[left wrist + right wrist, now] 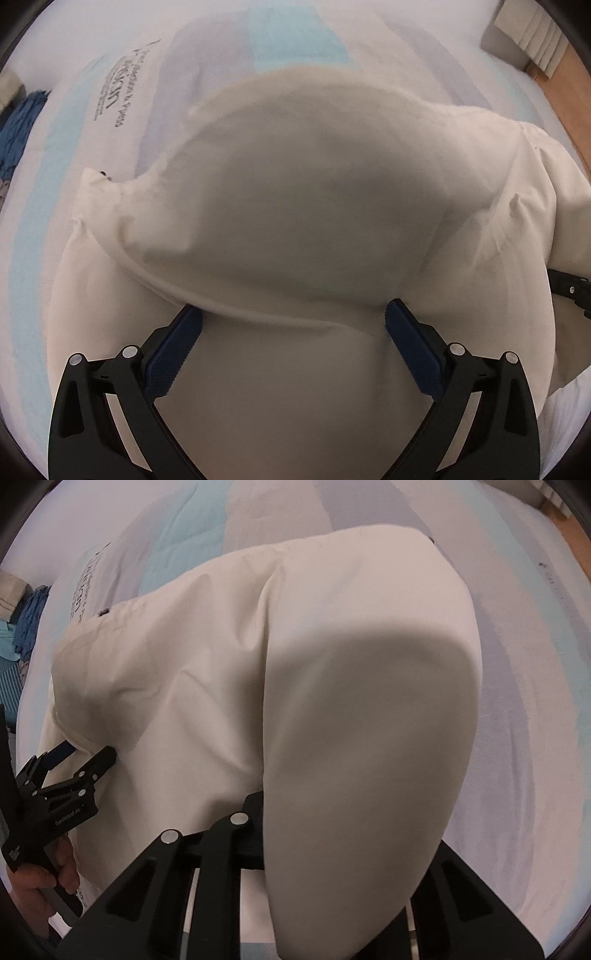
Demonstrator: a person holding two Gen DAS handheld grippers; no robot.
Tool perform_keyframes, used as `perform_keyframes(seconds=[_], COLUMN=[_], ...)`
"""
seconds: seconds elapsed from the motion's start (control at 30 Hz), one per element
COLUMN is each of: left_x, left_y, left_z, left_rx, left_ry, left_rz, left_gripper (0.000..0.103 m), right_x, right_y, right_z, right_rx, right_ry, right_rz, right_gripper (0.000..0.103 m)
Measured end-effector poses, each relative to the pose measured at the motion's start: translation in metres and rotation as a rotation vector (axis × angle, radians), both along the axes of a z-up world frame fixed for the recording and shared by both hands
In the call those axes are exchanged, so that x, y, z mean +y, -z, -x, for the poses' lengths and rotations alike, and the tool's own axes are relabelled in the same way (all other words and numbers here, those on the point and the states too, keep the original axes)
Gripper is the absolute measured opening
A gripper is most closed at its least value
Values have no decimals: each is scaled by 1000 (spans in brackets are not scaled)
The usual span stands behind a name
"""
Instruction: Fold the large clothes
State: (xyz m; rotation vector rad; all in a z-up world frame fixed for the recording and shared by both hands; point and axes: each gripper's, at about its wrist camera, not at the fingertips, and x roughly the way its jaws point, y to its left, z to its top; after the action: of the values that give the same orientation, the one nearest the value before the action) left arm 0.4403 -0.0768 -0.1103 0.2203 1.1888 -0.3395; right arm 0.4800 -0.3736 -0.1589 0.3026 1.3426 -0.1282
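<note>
1. The cream garment (295, 206) lies bunched on the bed (55, 92), one hem lifted towards us and draped across both claws.
2. Our left claw (293, 325) stands wide, its blue pads (173, 354) apart, the hem lying over them unpinched.
3. Our right claw (258, 834) is mostly buried under cloth (we cannot tell whether it grips).
4. Risk, as we judge it: lifting now could let the unclamped left side slide off, skewing the fold.
</note>
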Motion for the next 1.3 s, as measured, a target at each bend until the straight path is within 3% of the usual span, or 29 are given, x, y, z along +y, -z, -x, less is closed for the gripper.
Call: perform_keyframes(seconds=[0.27,0.5,0.73,0.93,1.1,1.3], left_x=[37,66,114,128,139,139], left_y=[-29,-32,-29,-34,-24,-3], left_z=[11,21,21,28,28,24], left_rx=[-35,-35,-21,-31,3,35], left_ry=[-32,-34,-100,-112,-125,-124], left_rz=[26,-6,-10,-9,0,-8], left_gripper=[97,97,97,97,94,93], right_x=[12,11,36,43,56,79], right_y=[-22,-32,-52,-67,-77,-79], right_z=[13,10,3,9,9,1], right_rx=[14,43,14,-29,-27,56], right_ry=[0,-22,-40,-40,-53,-68], right_rz=[28,28,89,119,145,226], right_gripper=[18,18,18,18,18,18])
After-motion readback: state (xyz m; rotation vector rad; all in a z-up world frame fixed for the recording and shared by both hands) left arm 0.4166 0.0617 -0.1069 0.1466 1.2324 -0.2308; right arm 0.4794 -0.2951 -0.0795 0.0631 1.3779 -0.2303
